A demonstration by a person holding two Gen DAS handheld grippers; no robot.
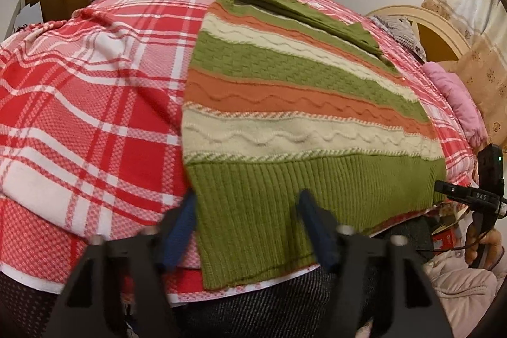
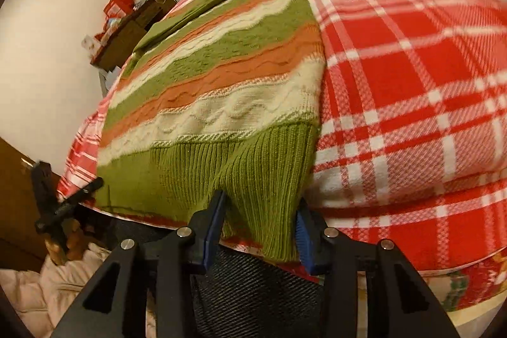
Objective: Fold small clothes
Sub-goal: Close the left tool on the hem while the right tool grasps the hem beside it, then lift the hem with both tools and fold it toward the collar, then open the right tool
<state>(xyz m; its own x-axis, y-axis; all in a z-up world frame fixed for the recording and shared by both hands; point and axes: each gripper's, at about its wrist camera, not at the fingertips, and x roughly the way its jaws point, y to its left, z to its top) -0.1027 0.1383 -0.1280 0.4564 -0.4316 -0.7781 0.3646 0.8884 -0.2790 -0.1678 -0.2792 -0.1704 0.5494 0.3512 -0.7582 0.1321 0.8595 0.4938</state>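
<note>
Plaid bed (image 1: 79, 103) | sweater (image 1: 285, 116) hem between both parted grippers (image 1: 247, 230) (image 2: 261, 230)

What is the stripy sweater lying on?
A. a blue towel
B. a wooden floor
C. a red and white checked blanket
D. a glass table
C: the stripy sweater is spread flat on a red and white checked blanket that covers the bed, and the same blanket shows beside it in the right wrist view.

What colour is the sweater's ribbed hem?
Olive green, on the sweater's ribbed hem; clearest in the left wrist view.
</note>
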